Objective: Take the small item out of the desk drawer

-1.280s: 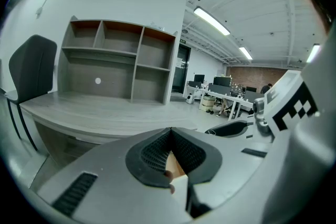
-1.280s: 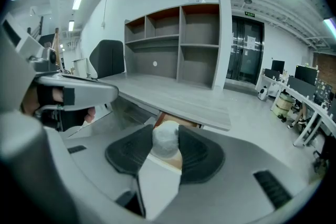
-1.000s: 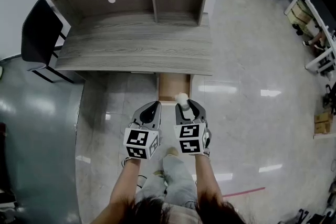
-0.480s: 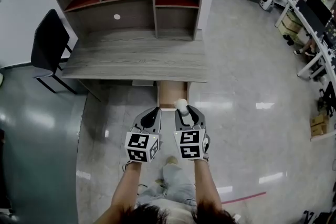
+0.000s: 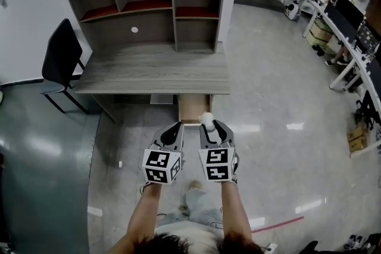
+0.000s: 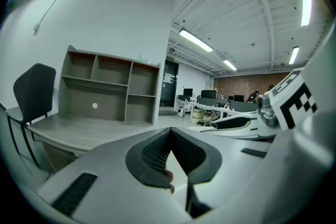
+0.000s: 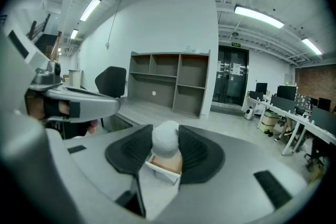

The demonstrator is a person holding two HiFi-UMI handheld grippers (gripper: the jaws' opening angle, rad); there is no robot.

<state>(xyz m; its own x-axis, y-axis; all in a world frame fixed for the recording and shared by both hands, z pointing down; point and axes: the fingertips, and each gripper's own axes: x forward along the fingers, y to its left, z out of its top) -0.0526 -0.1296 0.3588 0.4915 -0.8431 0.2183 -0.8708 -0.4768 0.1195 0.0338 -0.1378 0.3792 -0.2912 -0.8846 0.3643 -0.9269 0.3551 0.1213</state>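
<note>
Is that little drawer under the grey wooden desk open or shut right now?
Open. The light-brown drawer juts out past the front edge of the grey wooden desk, its inside showing from above.

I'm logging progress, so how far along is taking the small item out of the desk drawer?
Done: the drawer under the desk stands open, and the white ball looks clear of it. In hand: the right gripper grips that ball between its pads; the left gripper is shut and empty. Left: probably only setting the ball down, maybe closing the drawer.
</note>
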